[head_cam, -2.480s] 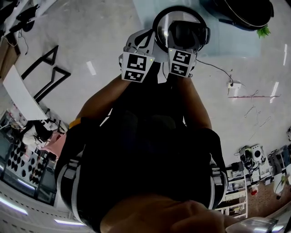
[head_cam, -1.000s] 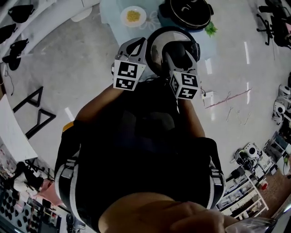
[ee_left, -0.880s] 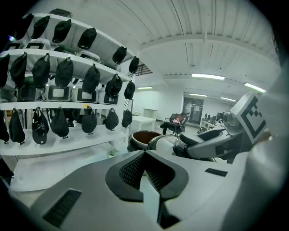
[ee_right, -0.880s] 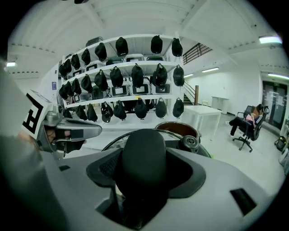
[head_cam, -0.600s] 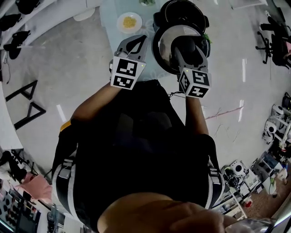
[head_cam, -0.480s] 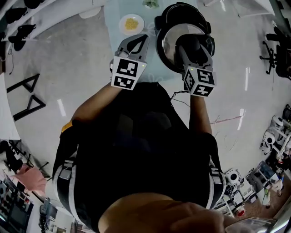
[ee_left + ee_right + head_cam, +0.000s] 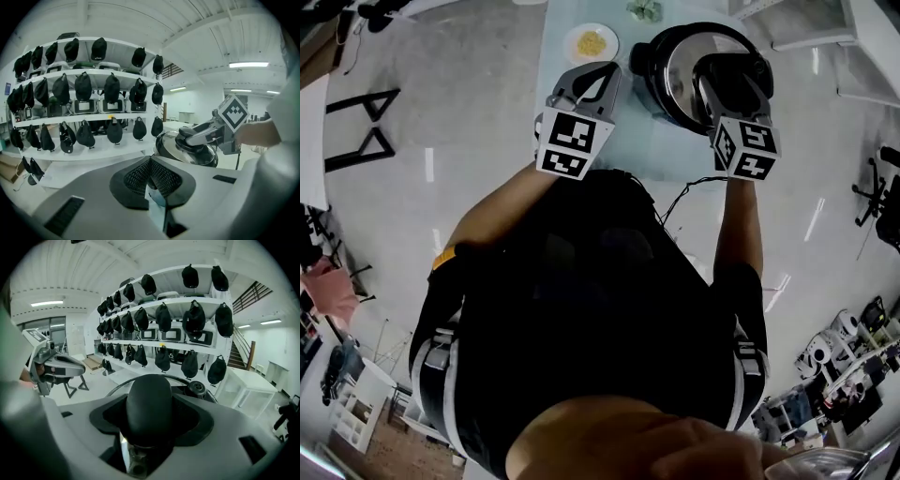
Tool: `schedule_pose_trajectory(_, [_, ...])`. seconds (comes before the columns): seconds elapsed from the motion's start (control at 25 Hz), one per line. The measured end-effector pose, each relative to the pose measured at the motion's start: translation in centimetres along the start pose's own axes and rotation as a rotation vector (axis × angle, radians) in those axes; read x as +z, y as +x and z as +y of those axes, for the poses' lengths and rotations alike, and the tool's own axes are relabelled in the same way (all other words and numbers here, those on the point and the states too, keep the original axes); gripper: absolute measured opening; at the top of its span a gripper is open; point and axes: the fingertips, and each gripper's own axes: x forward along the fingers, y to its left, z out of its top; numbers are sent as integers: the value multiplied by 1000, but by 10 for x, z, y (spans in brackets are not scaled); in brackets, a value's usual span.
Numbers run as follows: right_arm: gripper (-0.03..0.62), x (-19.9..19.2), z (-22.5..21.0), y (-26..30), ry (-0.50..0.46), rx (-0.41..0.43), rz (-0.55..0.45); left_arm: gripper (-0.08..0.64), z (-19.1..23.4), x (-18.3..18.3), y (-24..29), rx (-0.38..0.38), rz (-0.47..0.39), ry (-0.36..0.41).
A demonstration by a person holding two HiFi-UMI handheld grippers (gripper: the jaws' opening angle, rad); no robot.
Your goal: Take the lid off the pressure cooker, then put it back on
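The right tool (image 7: 718,81) is clamped on the black handle (image 7: 150,401) of the lid (image 7: 680,67); in the right gripper view the rounded, smooth handle fills the gap between both jaws. The lid is a round disc of polished steel with a dark rim, and it sits directly under this tool, over the black pressure cooker pot (image 7: 648,58). Whether it is fully seated on the pot cannot be told; from the left gripper view it appears slightly tilted. A small round valve (image 7: 197,388) stands on the lid just beyond the handle, to the tool's right. The left tool (image 7: 595,77) is held level beside the right tool, well apart from the cooker, with its jaws together; the black mesh-textured pads (image 7: 140,176) meet with nothing seen between them. Both tools are over a pale blue surface (image 7: 647,141). Just ahead of the left tool, a white round plate (image 7: 579,32) holds a small heap of yellow food (image 7: 591,42). The pot's contents are hidden by the lid.
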Motion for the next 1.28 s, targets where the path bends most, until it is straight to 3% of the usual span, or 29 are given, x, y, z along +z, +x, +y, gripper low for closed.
schedule_pose_trajectory(0.2, [296,-8,-4,21,-45,98,35,6,-1,-6,8,49,18,-18])
schedule_pose_trajectory(0.44, [296,-17,-4,34,-56,151,70,6,-1,-8,12,82,27,-38])
schedule_pose_trajectory(0.92, [297,-27,-3,47,-96,255,97,8,0,-17,21,93,43,-57])
schedule_pose_trajectory(1.28, [298,-38,4,55,-204,416,127,8,-2,-19,28,94,55,-60])
